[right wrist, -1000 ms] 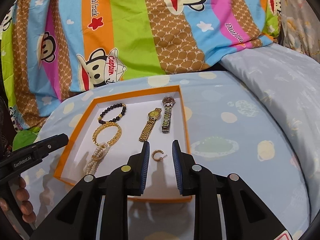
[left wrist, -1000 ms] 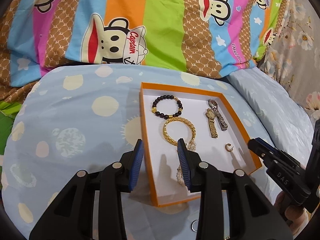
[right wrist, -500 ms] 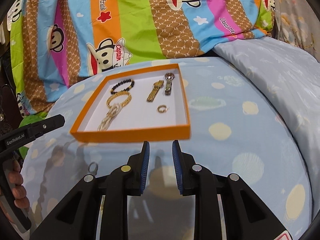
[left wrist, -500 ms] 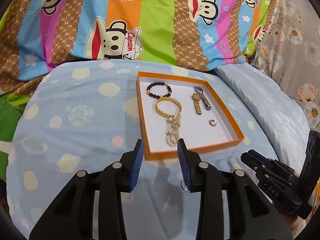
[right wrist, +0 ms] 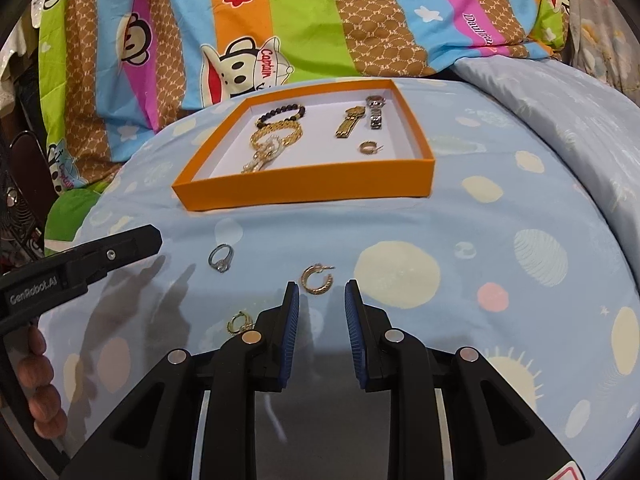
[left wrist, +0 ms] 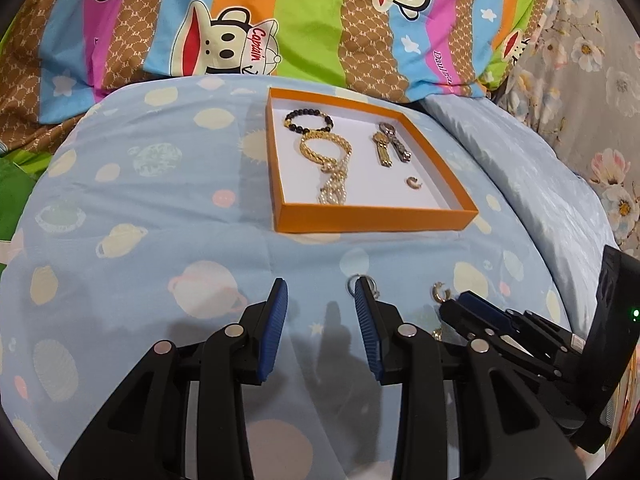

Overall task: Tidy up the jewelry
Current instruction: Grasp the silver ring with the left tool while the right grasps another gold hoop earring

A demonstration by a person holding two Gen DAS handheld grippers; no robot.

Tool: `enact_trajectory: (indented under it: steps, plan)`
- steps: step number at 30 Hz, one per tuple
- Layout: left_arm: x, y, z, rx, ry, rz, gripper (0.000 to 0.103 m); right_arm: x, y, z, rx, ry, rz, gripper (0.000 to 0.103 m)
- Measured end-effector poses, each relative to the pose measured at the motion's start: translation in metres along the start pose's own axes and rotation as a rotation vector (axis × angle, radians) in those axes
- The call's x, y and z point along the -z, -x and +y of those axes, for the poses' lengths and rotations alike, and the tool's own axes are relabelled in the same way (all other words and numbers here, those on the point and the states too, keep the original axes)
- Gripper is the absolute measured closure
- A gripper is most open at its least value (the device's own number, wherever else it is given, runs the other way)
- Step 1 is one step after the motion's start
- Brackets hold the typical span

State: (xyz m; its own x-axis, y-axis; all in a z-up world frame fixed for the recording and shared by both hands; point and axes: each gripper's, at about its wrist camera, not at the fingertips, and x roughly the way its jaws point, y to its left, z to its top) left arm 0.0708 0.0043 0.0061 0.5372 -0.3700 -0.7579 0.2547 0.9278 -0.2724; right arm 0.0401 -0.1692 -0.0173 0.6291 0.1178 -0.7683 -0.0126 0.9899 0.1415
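Orange tray [right wrist: 304, 190] sits on the blue planet-print sheet [right wrist: 500, 220], holding a black bead bracelet [right wrist: 280, 114], gold chain bracelet [right wrist: 276, 136], pearl strand [right wrist: 258, 160], gold watch [right wrist: 349, 122], silver watch [right wrist: 375, 111] and one gold hoop earring [right wrist: 369, 147]. Three pieces lie loose on the sheet in front of the tray: silver ring [right wrist: 221, 259], second gold hoop earring [right wrist: 317, 279], small gold earring [right wrist: 239, 322]. Right gripper [right wrist: 322, 300] has fingers apart, empty, with the second hoop just ahead of the tips. Left gripper [left wrist: 320, 300] also has fingers apart and empty; silver ring shows just beside its right fingertip [left wrist: 362, 292]. Cartoon monkey blanket [left wrist: 280, 20] lies behind.
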Motion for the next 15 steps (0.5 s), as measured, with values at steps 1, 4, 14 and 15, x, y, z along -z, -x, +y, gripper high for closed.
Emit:
enact_trajectory:
  steps: [1,4,14,15]
  plan:
    - [0.002,0.000,0.000,0.000,-0.001,0.002,0.069,-0.001,-0.001,0.001,-0.001,0.000,-0.002,0.079]
    - [0.005,-0.001,-0.001,0.003,-0.001,0.009,0.069,-0.004,-0.004,0.001,-0.005,-0.004,-0.001,0.079]
    - [0.007,-0.011,-0.006,0.012,-0.006,0.033,0.066,-0.007,-0.009,0.002,0.001,-0.007,0.010,0.088]
    - [0.008,-0.013,-0.008,0.013,-0.008,0.036,0.064,-0.006,-0.008,0.002,-0.001,-0.010,0.008,0.088]
